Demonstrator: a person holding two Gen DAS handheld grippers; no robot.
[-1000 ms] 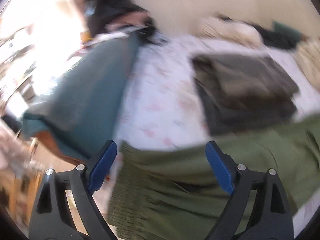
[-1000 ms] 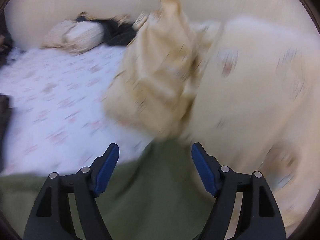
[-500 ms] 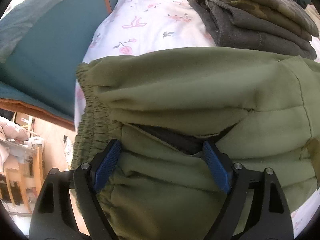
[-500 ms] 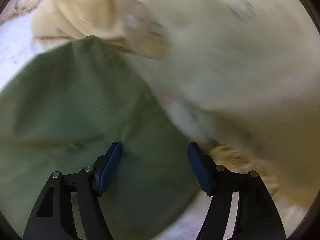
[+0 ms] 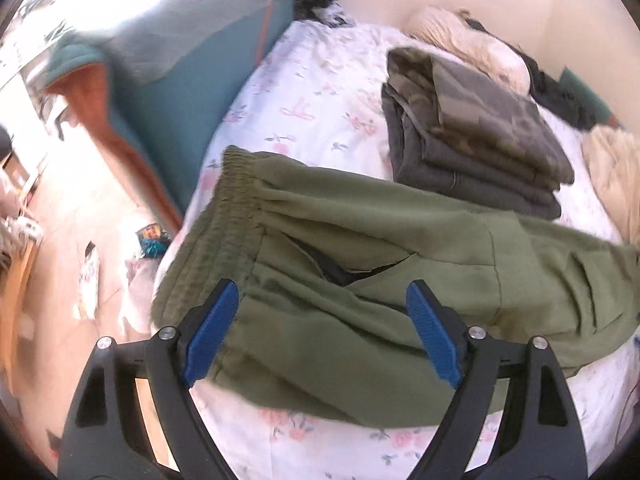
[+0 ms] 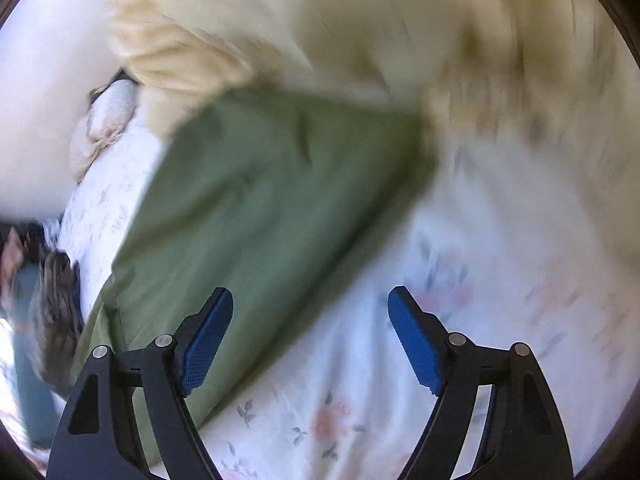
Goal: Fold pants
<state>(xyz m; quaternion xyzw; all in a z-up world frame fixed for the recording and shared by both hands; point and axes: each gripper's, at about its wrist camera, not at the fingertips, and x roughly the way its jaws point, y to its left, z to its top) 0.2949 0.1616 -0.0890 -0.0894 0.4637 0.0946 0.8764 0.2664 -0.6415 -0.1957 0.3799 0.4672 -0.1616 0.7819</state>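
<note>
The left claw (image 5: 322, 334) stands wide apart, gripping nothing; between and just beyond its blue pads lie the pants (image 5: 360, 280), olive green, spread across the bed (image 5: 304, 92); the elastic waistband sits ahead and left of the claw, a dark pocket slit straight ahead, and the legs run off right until the frame edge cuts them; the claw's arms hide part of the near hem. Farther ahead and right rests a stack (image 5: 472, 136) of folded dark clothes, well apart from the claw; a teal cushion (image 5: 180, 92) lies far ahead to the left, its top lost in glare.

The right claw (image 6: 310, 338) is also apart and empty; the pants (image 6: 260, 208) stretch ahead and left of it, the left pad over the cloth, the right pad over bare floral sheet; whether either pad touches is unclear. Beyond, a cream blanket (image 6: 360, 32) is smeared by blur, its shape hard to make out.
</note>
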